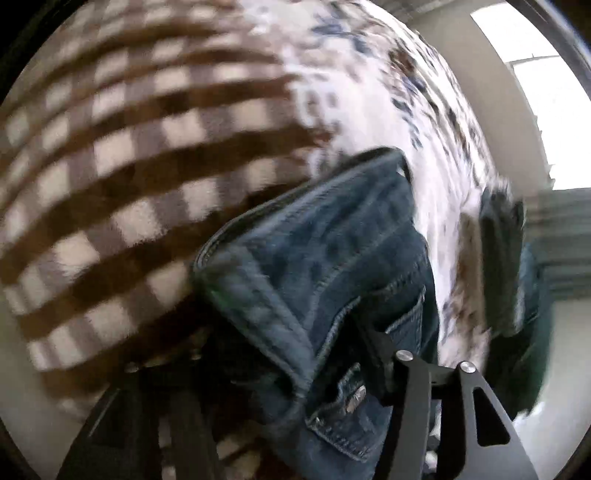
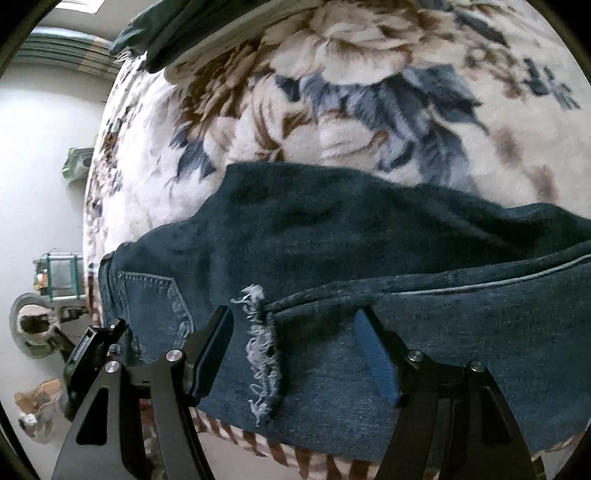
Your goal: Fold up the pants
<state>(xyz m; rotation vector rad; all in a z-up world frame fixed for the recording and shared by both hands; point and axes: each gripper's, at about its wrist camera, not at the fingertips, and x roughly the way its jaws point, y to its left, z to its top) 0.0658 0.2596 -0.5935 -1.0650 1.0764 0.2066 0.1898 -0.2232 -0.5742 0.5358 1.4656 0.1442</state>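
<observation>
Dark blue jeans (image 2: 332, 236) lie folded lengthwise on a floral blanket (image 2: 332, 92). In the right wrist view my right gripper (image 2: 295, 347) is open, its fingers standing either side of the frayed leg hem (image 2: 260, 354), just above the denim. In the left wrist view, which is motion-blurred, my left gripper (image 1: 280, 354) is shut on the jeans' waistband end (image 1: 314, 266), which is bunched and lifted between the fingers; a pocket and rivet show near the right finger (image 1: 410, 369). The left gripper also shows at the left of the right wrist view (image 2: 92, 343).
A brown-and-cream checked blanket (image 1: 129, 166) lies beside the floral one. A dark green folded garment (image 2: 177, 33) lies at the bed's far edge. Beyond the bed are a pale floor (image 2: 44, 147), small clutter (image 2: 40, 325) and a bright window (image 1: 535, 92).
</observation>
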